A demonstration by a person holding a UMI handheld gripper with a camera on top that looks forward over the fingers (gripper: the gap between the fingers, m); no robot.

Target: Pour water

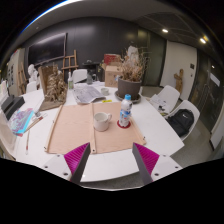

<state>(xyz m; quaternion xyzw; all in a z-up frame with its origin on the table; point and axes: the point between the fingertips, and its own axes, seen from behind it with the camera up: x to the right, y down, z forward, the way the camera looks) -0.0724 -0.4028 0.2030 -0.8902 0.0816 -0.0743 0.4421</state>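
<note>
The tongs (111, 160) hang above the near edge of a white counter (160, 130), their two fingers spread apart with nothing between them; the magenta pads (76, 156) face each other across open space. Well beyond the fingertips, a brown mat (75, 128) lies flat on the counter. On the far part of the mat stands a small white cup (102, 121), upright, and just beside it, to the right, an upright bottle (125, 111) with a blue label and a pale cap. Cup and bottle are near each other; whether they touch cannot be told. Both sit roughly ahead of the gap between the fingers, clear of them.

To the left of the mat a blue-patterned item (22, 120) lies on the counter. Farther back, papers (88, 94) are spread on the counter top, and behind the bottle a dark pot (128, 86) holds dried stems. Cardboard boxes (113, 73) stand behind that. White chairs (165, 98) sit around the counter, and a dark bag (182, 121) rests on a chair at the right. A dark board (48, 50) hangs on the back wall, with a wooden easel (70, 62) standing near it.
</note>
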